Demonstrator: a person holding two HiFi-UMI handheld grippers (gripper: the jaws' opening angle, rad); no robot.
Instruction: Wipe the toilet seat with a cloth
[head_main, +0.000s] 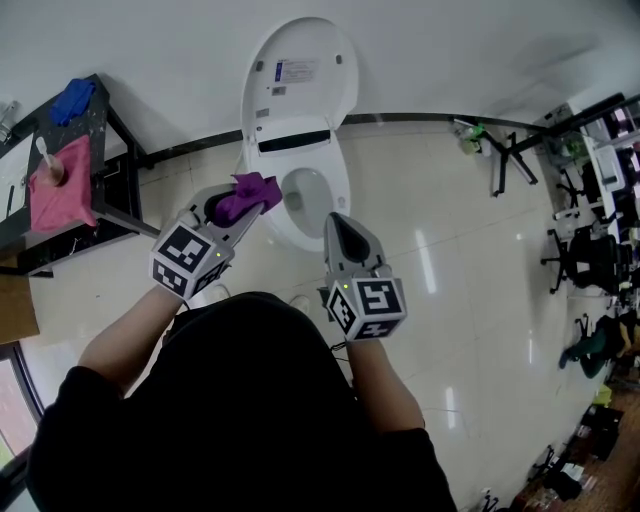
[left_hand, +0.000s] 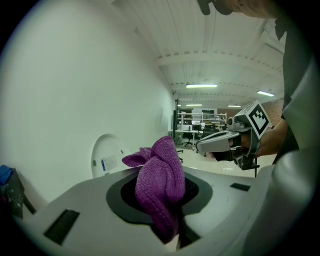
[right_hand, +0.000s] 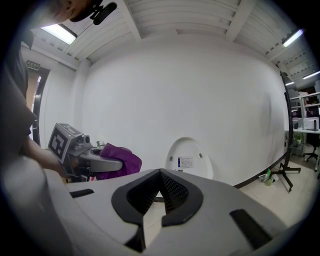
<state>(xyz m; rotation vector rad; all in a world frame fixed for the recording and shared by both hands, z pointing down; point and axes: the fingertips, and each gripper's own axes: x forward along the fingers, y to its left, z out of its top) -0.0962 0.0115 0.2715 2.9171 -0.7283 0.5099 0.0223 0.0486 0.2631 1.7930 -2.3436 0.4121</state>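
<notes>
1. The toilet (head_main: 300, 215) stands against the white wall with its lid (head_main: 300, 70) raised. The open bowl (head_main: 305, 195) shows pale inside, and the white toilet seat (head_main: 338, 190) rings it.
2. To the left, a dark tabletop (head_main: 100, 150) on a metal frame carries a pink cloth (head_main: 60, 185). A blue bundle (head_main: 72, 100) lies at its far end.
3. The left hand-held gripper (head_main: 262, 202) is clamped on a purple cloth (head_main: 245, 195).
4. In the left gripper view the cloth (left_hand: 160, 185) is bunched between the jaws. It fills the gap between them, and a loose fold sticks out past the tips.
5. In the head view the clamped cloth lies over the left side of the toilet seat, just beside the bowl opening. Whether it touches the seat cannot be told.
6. The right hand-held gripper (head_main: 335, 222) sits just beside the right front edge of the seat and points toward the bowl. In its own view the jaws (right_hand: 161, 172) are together at the tips with nothing between them.
7. The two hand-held grippers are near each other but apart, one on each side of the bowl. From the right gripper view, the left hand-held gripper (right_hand: 107, 162) and its cloth (right_hand: 122, 160) show to the left of the raised lid (right_hand: 189, 159).
8. From the left gripper view, the right hand-held gripper (left_hand: 210, 145) shows to the right, and the lid (left_hand: 107, 157) to the left.
9. The toilet stands on a glossy pale floor (head_main: 450, 260).
</notes>
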